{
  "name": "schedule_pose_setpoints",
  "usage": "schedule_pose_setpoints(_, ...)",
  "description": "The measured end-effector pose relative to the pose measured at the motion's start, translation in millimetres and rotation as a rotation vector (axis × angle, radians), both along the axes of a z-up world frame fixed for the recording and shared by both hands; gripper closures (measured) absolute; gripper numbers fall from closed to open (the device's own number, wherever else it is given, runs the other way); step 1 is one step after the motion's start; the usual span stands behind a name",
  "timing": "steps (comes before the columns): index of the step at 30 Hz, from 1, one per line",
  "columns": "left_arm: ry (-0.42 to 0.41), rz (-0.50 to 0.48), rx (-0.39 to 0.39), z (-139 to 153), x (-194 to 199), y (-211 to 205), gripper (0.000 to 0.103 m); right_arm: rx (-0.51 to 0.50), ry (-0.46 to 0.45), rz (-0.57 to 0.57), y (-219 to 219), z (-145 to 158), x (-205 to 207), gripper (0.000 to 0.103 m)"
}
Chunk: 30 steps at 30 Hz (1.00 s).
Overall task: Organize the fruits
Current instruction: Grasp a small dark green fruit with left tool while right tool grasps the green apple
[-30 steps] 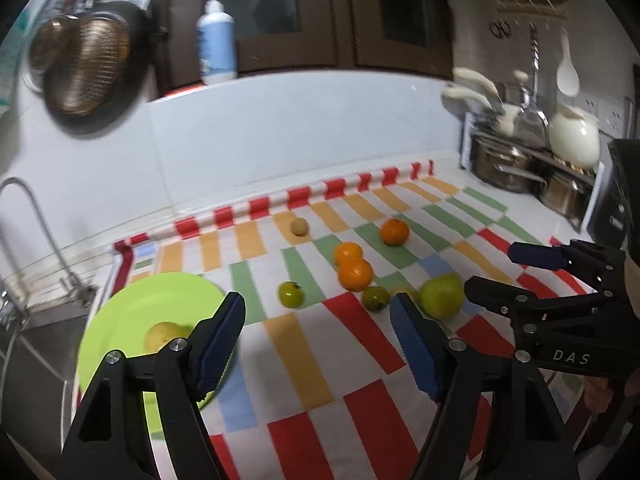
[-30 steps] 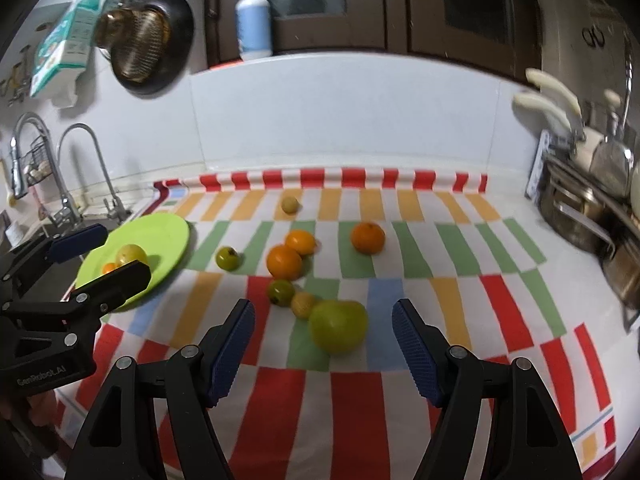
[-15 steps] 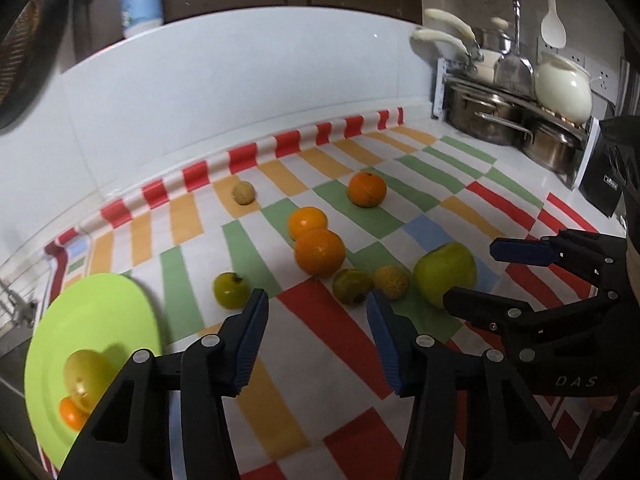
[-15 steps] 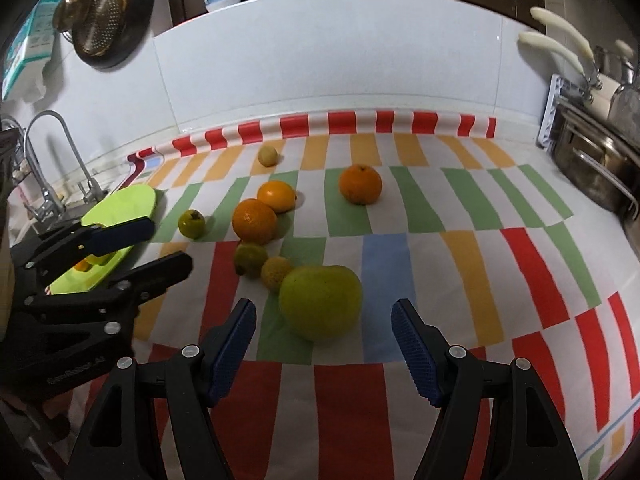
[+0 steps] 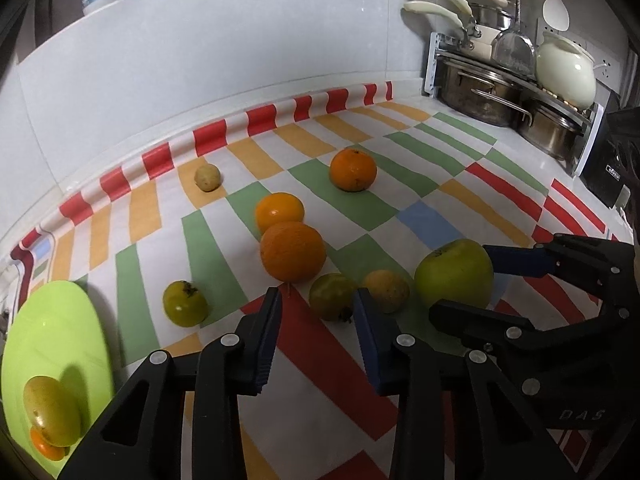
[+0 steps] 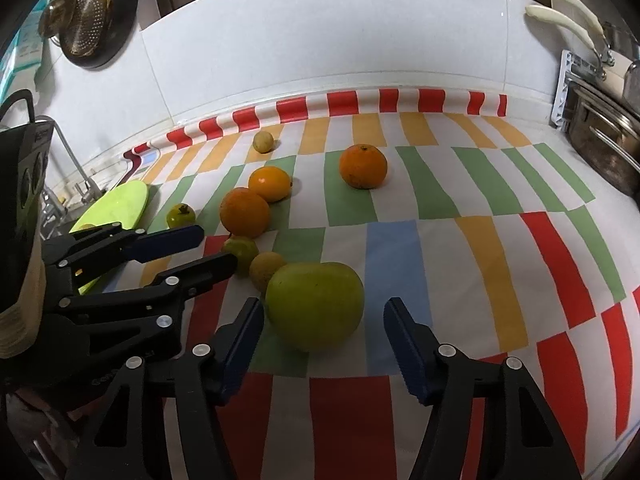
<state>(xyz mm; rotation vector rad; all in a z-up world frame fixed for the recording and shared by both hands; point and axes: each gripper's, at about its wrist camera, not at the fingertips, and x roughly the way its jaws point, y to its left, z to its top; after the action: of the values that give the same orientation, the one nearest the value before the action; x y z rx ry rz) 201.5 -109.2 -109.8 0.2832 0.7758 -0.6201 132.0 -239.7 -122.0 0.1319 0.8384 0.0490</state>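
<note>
Cloth: a striped and checked cover is spread over the counter, and all the loose fruit is scattered on it.
Plate: a lime-green plate is set at the cloth's left edge; a yellow-green fruit and a small orange one beneath it are already held in it.
Green apple: the largest fruit is framed between the pads of the right gripper, near its left pad, not yet touched.
Right jaws: they have just been closing and are seen apart, with the apple between them but unpressed.
Oranges: three are left on the cloth, the nearest just beyond the left gripper's tips.
Small green fruit: it is lined up ahead of the left gripper, beside a small yellow fruit.
Left jaws: they have just been closing to a narrow gap, nothing being clamped.
Advice, right: the apple should be centred before the squeeze, since a round fruit is likely to roll away from an off-centre pad.
Advice, left: the gap looks tight for the green fruit; it should be widened slightly and the neighbouring yellow fruit kept outside the pads.
</note>
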Motion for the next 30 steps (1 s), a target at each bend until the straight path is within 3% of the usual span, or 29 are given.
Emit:
schedule_pose_setpoints(4, 0.003, -0.003, 0.002, -3, 2, -5, 0.068, 0.025, 0.001, 0.015, -1, -1, 2, 0.051)
schedule_pose_setpoints(16, 0.033, 0.008, 0.003, -8, 6, -7, 0.075, 0.026, 0.003, -0.007, -8, 2, 4, 0.051)
schedule_pose_setpoints(30, -0.004, 0.14, -0.05, 28, -21, 29, 0.075, 0.014, -0.038, 0.03, 5, 21, -9, 0.051)
